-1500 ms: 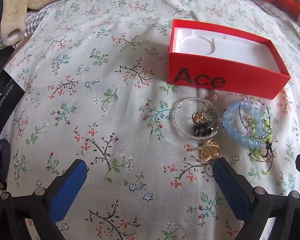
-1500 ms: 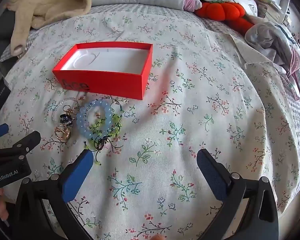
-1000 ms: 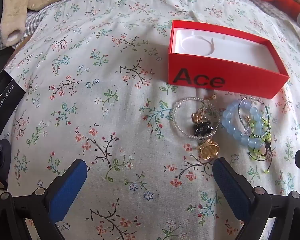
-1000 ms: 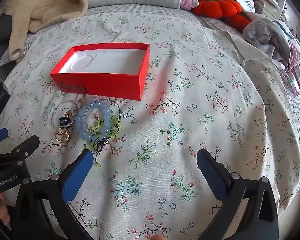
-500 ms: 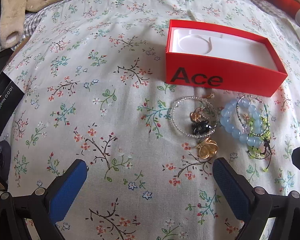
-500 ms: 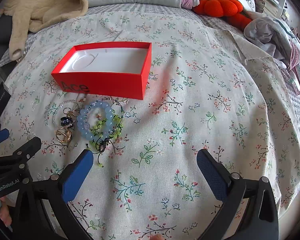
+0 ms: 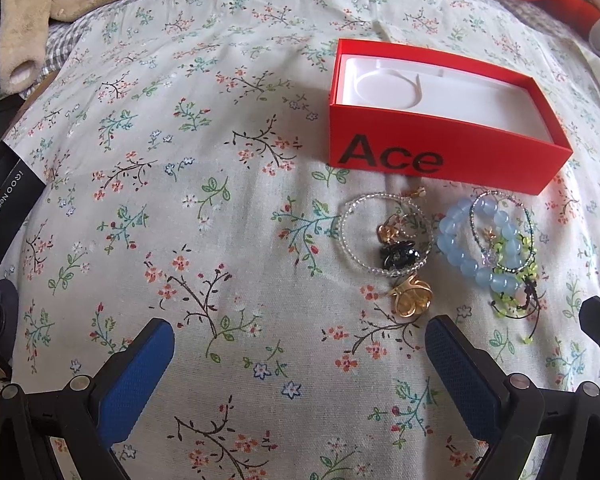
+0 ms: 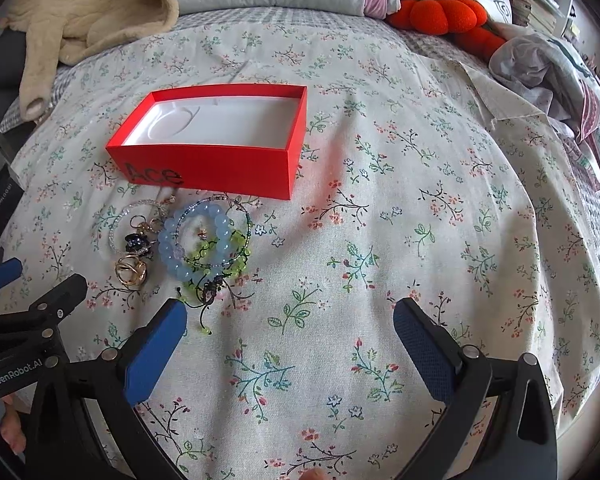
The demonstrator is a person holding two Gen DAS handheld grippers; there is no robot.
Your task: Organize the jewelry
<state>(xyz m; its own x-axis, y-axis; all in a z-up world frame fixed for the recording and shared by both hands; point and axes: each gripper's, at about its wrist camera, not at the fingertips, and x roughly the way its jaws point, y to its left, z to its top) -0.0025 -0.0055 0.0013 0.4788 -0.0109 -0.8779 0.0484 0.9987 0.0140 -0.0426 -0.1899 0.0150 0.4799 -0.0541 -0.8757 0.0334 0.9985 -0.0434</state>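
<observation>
Nothing packed yet — box (image 7: 440, 158) lies empty on the bed (image 7: 180, 200), jewelry (image 7: 436, 248) heaped just before it. Left gripper (image 7: 300, 364) and right gripper (image 8: 290, 344) hover, fingers apart, holding nothing. Next move — likely a grasp on one piece.

The left gripper (image 7: 300, 364) and right gripper (image 8: 290, 344) are hovering side by side with jaws spread wide, gripping nothing, the left one's tip showing at the right view's edge.

A bed with a floral sheet (image 8: 380, 200) carries an open red box (image 8: 216, 168). Just in front of it lie bracelets (image 8: 204, 240) and rings (image 7: 410, 300). A beige garment (image 8: 80, 20) rests at the far edge.
</observation>
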